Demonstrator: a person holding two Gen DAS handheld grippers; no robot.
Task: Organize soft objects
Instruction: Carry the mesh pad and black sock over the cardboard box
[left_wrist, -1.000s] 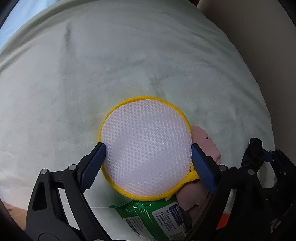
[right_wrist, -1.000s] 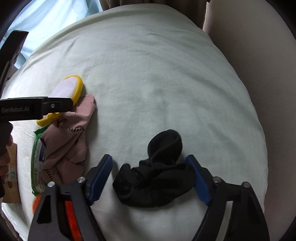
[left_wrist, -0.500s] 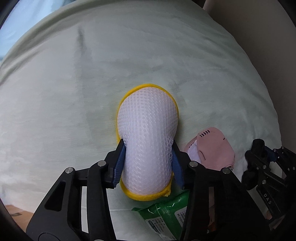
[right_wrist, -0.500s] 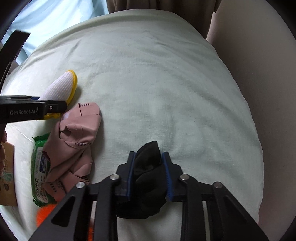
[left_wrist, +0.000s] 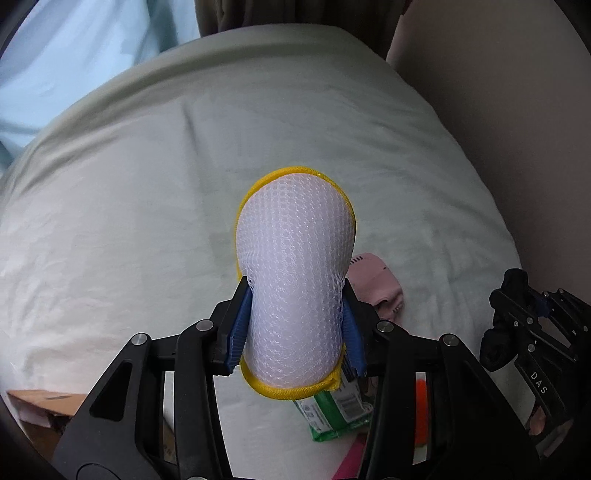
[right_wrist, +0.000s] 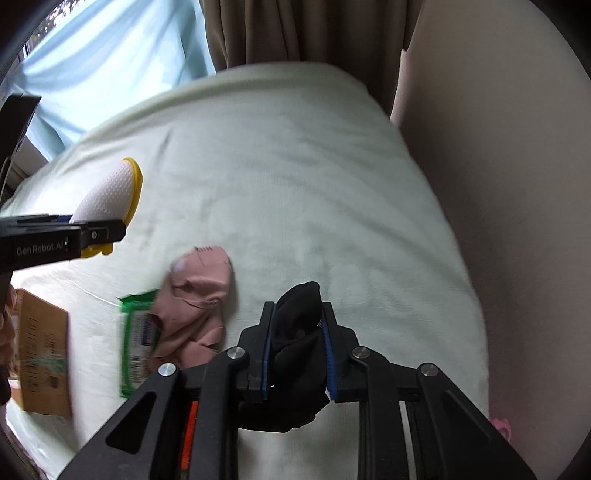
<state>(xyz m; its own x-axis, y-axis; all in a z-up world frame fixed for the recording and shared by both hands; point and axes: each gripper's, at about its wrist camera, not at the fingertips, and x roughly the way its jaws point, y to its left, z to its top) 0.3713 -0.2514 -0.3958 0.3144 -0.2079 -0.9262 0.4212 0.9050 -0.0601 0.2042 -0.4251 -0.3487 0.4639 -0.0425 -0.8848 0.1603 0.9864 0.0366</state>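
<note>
Left tool (left_wrist: 295, 332) clenched on white mesh pad (left_wrist: 295, 266), squeezed narrow, lifted clear above bed (left_wrist: 110, 221) for carrying. Right tool (right_wrist: 297, 350) clenched on black sock (right_wrist: 295, 332), likewise raised. Pink garment (right_wrist: 195, 306) remains on bed, between both tools, overlapping green packet (right_wrist: 135, 343).

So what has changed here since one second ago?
Both jaws have just been closing. The left hand-held gripper squeezed and lifted the round white mesh pad with yellow rim; the right hand-held gripper lifted the crumpled black sock. The pink sock and green wipes packet stayed.
</note>
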